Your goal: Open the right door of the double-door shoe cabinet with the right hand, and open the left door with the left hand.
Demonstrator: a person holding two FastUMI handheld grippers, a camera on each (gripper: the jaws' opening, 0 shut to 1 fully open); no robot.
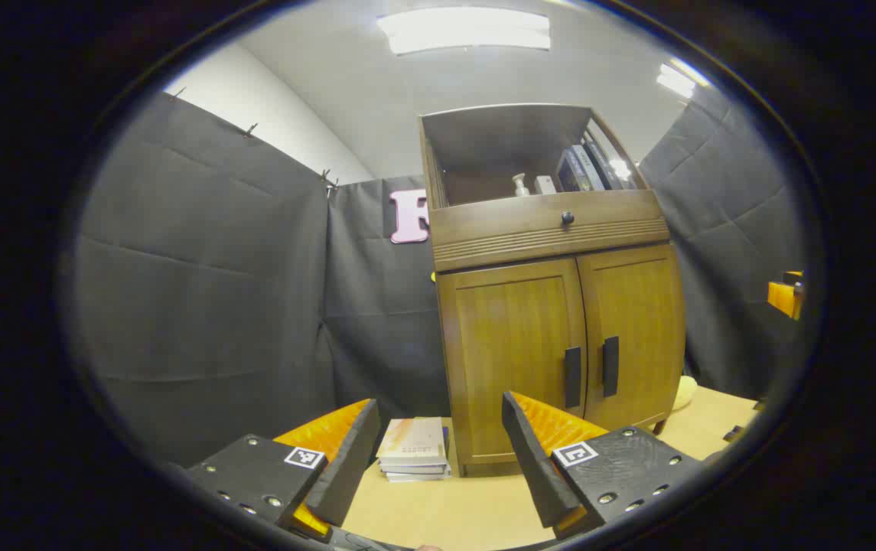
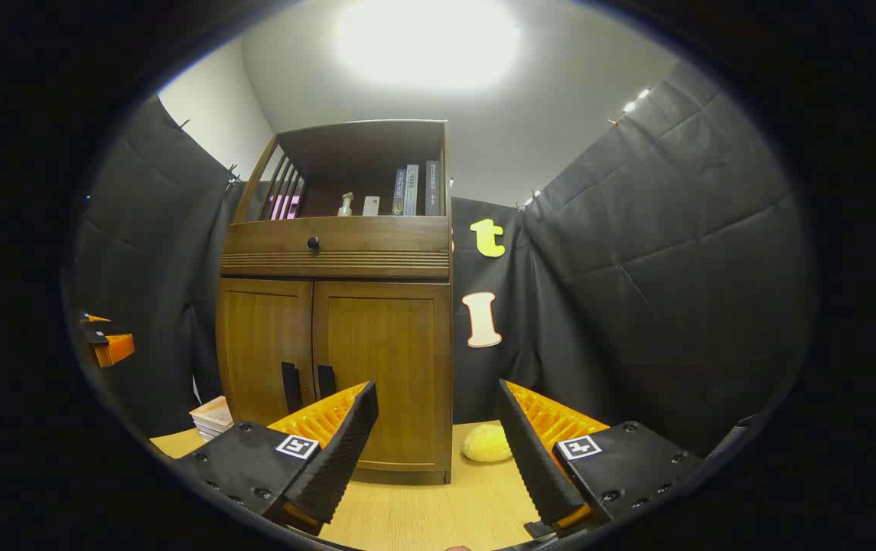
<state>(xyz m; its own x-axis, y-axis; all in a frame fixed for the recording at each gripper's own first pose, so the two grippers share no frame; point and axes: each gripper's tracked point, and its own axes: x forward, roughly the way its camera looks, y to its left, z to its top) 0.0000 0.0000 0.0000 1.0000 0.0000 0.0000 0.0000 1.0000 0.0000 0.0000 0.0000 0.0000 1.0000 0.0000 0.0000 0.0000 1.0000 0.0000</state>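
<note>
Ahead, the upright right handle [image 2: 326,382] is seen up-left of the gaping right hand-held gripper [image 2: 438,448]; both doors are shut.

**What we cannot make out**

In the left gripper view, we see the right gripper [image 1: 784,297] only as an orange and black corner cut off by the picture's edge, so we cannot tell how its jaws stand. The right gripper view crops the left gripper [image 2: 107,342] the same way. The stack of books [image 2: 213,417] beside the shoe cabinet [image 2: 346,337] is partly hidden behind a finger [image 2: 334,451]. The spines of the shelved books [image 2: 411,190] are too small for us to read. We cannot identify the yellow lump [image 2: 487,444] on the table.
</note>
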